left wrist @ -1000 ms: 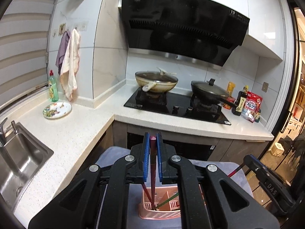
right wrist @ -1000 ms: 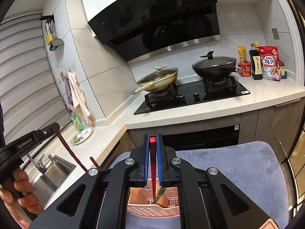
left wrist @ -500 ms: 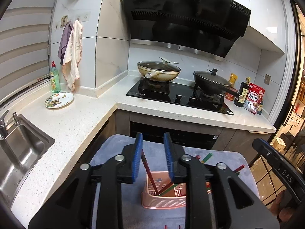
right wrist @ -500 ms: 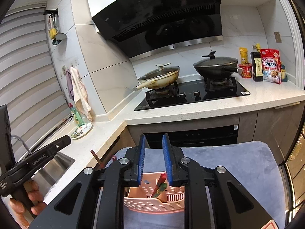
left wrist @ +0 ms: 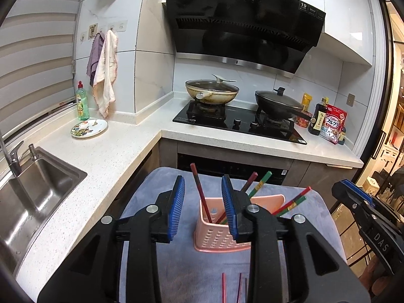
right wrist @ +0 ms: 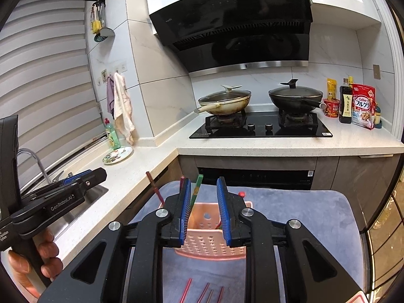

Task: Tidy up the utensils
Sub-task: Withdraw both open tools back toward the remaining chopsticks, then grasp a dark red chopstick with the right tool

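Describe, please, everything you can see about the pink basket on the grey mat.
The pink basket looks like plastic, with rows of small holes in its front wall and one round hole high in its back wall. It stands upright on the grey mat, open at the top. Several chopsticks, dark red and red-green, lean inside against its rim and stick out above it. Neither gripper touches it; a few more chopsticks lie loose on the mat in front of it.

A pink perforated basket (left wrist: 222, 237) holds red and green chopsticks (left wrist: 290, 203). It stands on a grey-blue cloth (right wrist: 303, 217); the far hob (right wrist: 260, 126) is black.
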`<state>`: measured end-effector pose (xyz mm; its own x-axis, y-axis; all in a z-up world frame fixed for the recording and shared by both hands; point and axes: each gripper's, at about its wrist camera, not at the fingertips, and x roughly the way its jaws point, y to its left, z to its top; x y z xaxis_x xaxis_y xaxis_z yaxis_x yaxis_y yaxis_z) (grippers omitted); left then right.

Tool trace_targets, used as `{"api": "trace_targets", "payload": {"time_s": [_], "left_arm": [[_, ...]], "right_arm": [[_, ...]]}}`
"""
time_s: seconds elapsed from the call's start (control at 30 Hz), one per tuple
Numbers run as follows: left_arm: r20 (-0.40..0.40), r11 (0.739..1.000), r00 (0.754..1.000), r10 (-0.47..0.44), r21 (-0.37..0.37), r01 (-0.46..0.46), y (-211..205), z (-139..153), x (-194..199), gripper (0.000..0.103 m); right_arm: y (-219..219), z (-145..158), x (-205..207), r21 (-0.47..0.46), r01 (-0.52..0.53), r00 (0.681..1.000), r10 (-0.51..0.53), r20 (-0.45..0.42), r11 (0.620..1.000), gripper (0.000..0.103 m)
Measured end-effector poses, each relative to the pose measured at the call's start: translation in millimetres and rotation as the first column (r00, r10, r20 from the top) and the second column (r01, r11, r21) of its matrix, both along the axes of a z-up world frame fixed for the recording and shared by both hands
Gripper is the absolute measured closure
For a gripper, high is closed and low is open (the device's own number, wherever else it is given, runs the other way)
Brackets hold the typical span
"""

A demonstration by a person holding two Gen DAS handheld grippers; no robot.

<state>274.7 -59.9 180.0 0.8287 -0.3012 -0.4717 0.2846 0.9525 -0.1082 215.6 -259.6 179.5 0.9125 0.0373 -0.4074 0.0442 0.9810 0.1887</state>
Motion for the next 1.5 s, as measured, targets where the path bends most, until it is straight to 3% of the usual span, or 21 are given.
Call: {"api": "trace_targets", "payload": {"time_s": [0.3,0.67,1.07,1.5], "left_arm": [[-0.034,0.999,0.999,0.031,0.024,-0.03,18.5,-16.2,-36.3,0.074],[-0.083,0.996,0.995,0.059,0.077,-0.053,29.0,-51.1,-78.6,0.064],[-0.183,0.994,0.981,0.059,0.106,-0.04,37.2,-102.2,-118.9,0.06],[-0.295,0.989,0.953,0.074,0.143,-0.033,44.7,-157.7,-143.8,0.06]], "right_arm": [[11.6,-14.4,-43.0,0.0,-0.011,1.0,0.011,-0.024,1.0,0.081],[28.3,-55.3,-96.5,-0.006,-0.025,0.994,0.025,-0.106,1.0,0.081],[37.9,-116.6,-142.5,0.018,-0.022,0.972,0.026,-0.232,1.0,0.081],[48.8,-190.2,-167.6,0.058,-0.007,0.924,0.028,-0.38,0.998,0.081]]}}
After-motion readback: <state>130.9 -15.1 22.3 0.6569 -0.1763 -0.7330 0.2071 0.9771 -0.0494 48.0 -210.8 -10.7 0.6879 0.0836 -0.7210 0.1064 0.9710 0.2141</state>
